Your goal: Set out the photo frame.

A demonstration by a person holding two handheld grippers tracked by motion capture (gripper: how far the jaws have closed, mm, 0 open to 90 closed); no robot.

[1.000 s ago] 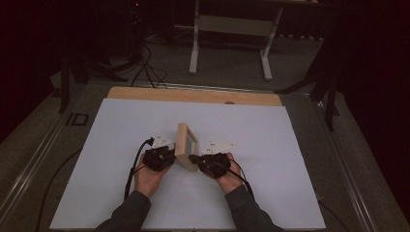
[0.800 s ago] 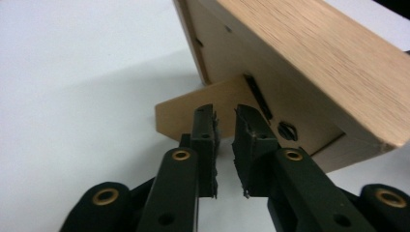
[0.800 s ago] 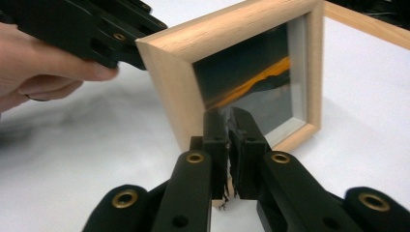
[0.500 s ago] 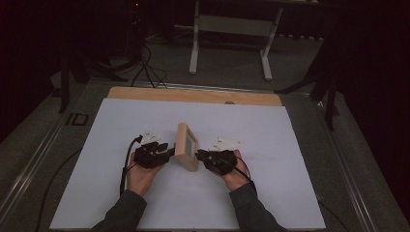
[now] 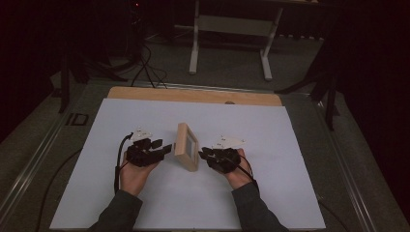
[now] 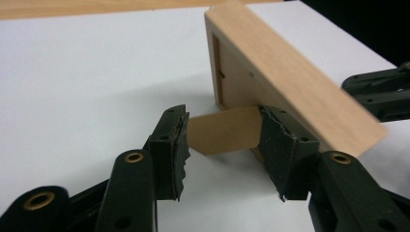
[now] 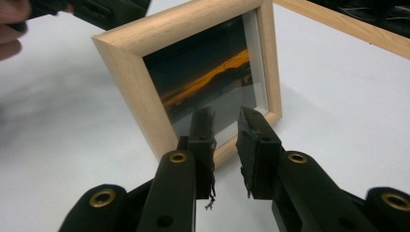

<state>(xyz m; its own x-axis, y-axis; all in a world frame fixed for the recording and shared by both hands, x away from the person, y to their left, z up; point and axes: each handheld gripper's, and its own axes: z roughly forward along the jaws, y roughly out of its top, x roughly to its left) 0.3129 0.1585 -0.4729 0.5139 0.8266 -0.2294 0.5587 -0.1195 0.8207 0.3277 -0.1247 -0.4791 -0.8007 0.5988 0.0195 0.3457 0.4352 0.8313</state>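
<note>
High view: a wooden photo frame stands upright on edge at the middle of the white table, just below the picture's centre. The left gripper comes in from lower left with its tips at the frame's back; the right gripper sits just beside the frame's glass side, from lower right. A hand backs each one.

Left gripper view: the frame runs from top centre to the right edge, back side showing. A wooden stand flap juts from the back at centre, and the left gripper has its jaws spread to either side of it, not pinching it.

Right gripper view: the frame fills the upper centre, a dark photo with an orange streak behind glass. The right gripper at bottom centre is released, jaws a little apart, tips close to the lower rail; contact is unclear.

The step looks like propping the frame on its stand. Next, I judge, the left jaws should close on the flap and swing it outward while the right gripper steadies the front against tipping.
</note>
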